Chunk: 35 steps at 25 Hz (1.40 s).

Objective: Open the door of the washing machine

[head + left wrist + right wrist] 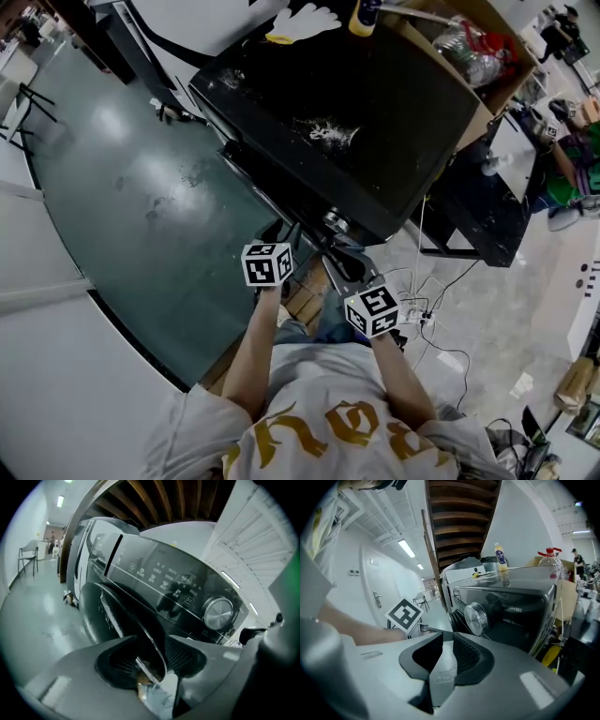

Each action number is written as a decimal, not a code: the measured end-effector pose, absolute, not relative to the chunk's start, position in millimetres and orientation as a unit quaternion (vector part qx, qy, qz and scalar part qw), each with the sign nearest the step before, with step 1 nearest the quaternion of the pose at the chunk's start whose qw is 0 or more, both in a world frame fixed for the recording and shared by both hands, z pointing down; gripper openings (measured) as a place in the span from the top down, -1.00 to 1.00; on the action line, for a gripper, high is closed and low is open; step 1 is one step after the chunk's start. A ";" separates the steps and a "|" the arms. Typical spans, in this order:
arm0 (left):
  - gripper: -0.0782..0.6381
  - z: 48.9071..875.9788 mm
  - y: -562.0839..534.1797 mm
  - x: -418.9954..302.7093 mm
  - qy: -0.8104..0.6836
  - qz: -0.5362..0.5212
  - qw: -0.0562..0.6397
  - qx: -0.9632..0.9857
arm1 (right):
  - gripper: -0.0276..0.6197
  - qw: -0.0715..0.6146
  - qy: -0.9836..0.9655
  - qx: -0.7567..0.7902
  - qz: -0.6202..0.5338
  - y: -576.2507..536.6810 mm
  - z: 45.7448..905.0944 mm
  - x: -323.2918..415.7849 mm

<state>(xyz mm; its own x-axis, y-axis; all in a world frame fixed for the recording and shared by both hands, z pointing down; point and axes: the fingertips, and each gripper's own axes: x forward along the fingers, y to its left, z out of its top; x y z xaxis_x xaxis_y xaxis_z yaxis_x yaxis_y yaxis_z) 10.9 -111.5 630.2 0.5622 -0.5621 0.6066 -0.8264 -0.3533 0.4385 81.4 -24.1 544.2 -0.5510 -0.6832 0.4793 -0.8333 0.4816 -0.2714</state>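
The black washing machine [375, 112] stands in front of me, seen from above in the head view. Its round door [110, 618] stands ajar, and the door's thin chrome rim [152, 641] runs between the fingers of my left gripper [150, 656]. Those fingers are open, with a wide gap on either side of the rim. A silver dial [218, 613] sits on the control panel [161, 581]. My right gripper [447, 637] is shut with nothing in it, just short of the same dial [476, 618]. Both marker cubes [267, 264] [372, 311] are close to the machine's front.
A yellow bottle [500, 557] and a white glove [305, 21] lie on the machine's top. A cardboard box [487, 66] with bottles is at its right. Cables and a power strip [424, 314] lie on the floor at the right. A chair [28, 557] stands far off.
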 end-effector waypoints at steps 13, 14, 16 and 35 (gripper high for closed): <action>0.13 663.4 -125.9 25.8 -0.471 0.179 0.437 0.745 | 0.74 0.159 -0.840 0.454 0.251 -30.3 552.0 95.9; 0.14 665.0 -126.8 25.0 -0.478 0.181 0.438 0.739 | 0.75 0.160 -0.842 0.452 0.249 -30.1 552.0 95.6; 0.15 667.9 -128.1 23.7 -0.491 0.189 0.440 0.728 | 0.75 0.162 -0.844 0.447 0.247 -28.9 551.4 95.0; 0.16 677.1 -120.3 9.4 -0.480 0.187 0.450 0.730 | 0.71 0.157 -0.850 0.446 0.234 -27.8 546.7 87.7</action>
<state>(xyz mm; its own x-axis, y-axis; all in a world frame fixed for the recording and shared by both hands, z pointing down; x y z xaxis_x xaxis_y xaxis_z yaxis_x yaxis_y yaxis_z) 9.4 -120.3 677.1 0.4701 -0.5319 0.7043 -0.8682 -0.1348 0.4776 87.7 -27.8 546.7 -0.5533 -0.6844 0.4749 -0.8310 0.4931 -0.2574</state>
